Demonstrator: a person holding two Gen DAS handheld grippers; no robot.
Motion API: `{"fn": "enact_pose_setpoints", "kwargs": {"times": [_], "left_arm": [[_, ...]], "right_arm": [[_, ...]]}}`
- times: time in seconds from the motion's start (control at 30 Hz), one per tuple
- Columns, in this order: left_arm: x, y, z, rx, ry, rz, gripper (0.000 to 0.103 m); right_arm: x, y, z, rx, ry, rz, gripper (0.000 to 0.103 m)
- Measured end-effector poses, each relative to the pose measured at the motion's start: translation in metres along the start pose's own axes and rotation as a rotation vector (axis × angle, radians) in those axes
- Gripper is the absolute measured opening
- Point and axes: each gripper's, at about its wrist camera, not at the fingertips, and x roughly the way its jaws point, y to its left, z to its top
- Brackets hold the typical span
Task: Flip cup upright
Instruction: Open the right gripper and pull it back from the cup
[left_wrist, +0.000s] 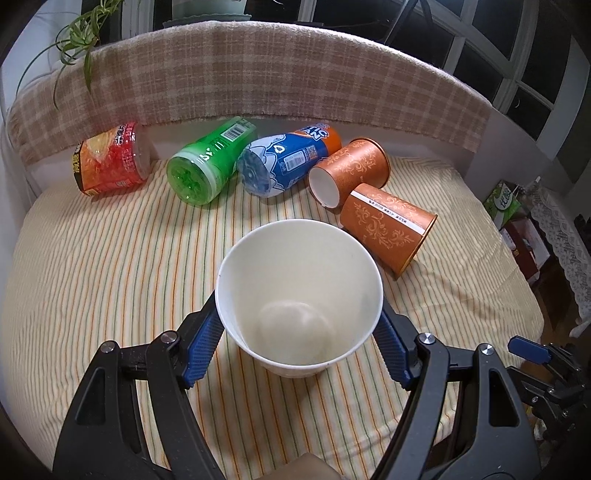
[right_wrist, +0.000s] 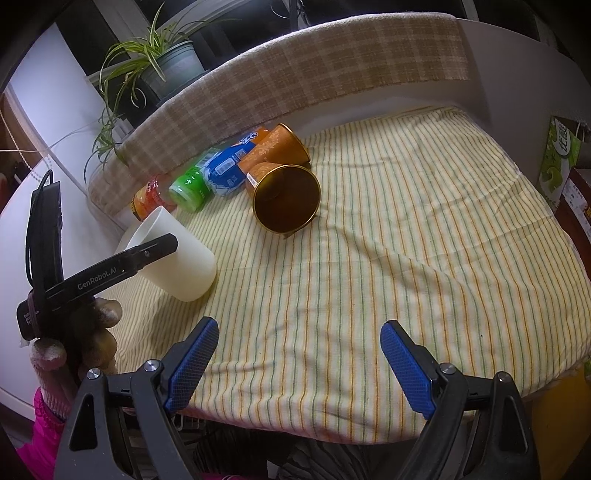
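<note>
The plain white paper cup (left_wrist: 299, 299) stands mouth-up on the yellow striped cloth (left_wrist: 110, 266), and its inside is bare, nothing in it but the pale round bottom. The left gripper (left_wrist: 299, 332) has its two blue ribbed pads (left_wrist: 201, 343) set against the cup's sides, one on each flank, closed onto it just below the rim. From the right wrist view the cup (right_wrist: 177, 258) leans a little, its base near or on the cloth; I cannot tell if it fully rests.

Behind it lie five containers on their sides in a rough row against the checked beige backrest (left_wrist: 258, 74): one red-and-orange labelled plastic jar (left_wrist: 110, 162), one green plastic bottle (left_wrist: 210, 162), one blue-and-orange labelled bottle (left_wrist: 284, 162), and two orange patterned paper cups (left_wrist: 351, 170), touching each other. The nearer orange cup shows a dark, empty inside in the right wrist view. What the three plastic ones hold I cannot tell.

The right gripper (right_wrist: 299, 365) hangs over the cloth's near edge, spread wide, gripping nothing, well apart from the white cup.
</note>
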Motion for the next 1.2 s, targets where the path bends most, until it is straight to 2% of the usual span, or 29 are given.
{"fn": "enact_pose_setpoints", "kwargs": {"times": [0.53, 0.6, 0.7, 0.93, 1.2], "left_arm": [[-0.006, 0.005, -0.008, -0.033, 0.023, -0.064, 0.081], [-0.008, 0.008, -0.011, -0.037, 0.02, -0.06, 0.087], [-0.012, 0.011, -0.015, -0.042, 0.015, -0.057, 0.087], [-0.024, 0.021, -0.025, -0.046, -0.006, -0.025, 0.087], [-0.059, 0.029, -0.034, -0.044, -0.119, 0.059, 0.087]], "right_arm": [[-0.004, 0.008, 0.003, -0.026, -0.012, -0.002, 0.091], [-0.004, 0.009, 0.003, -0.029, -0.013, 0.0, 0.091], [-0.004, 0.012, 0.003, -0.034, -0.016, 0.002, 0.091], [-0.008, 0.021, 0.005, -0.06, -0.034, 0.001, 0.091], [-0.017, 0.04, 0.01, -0.115, -0.099, -0.024, 0.091]]}}
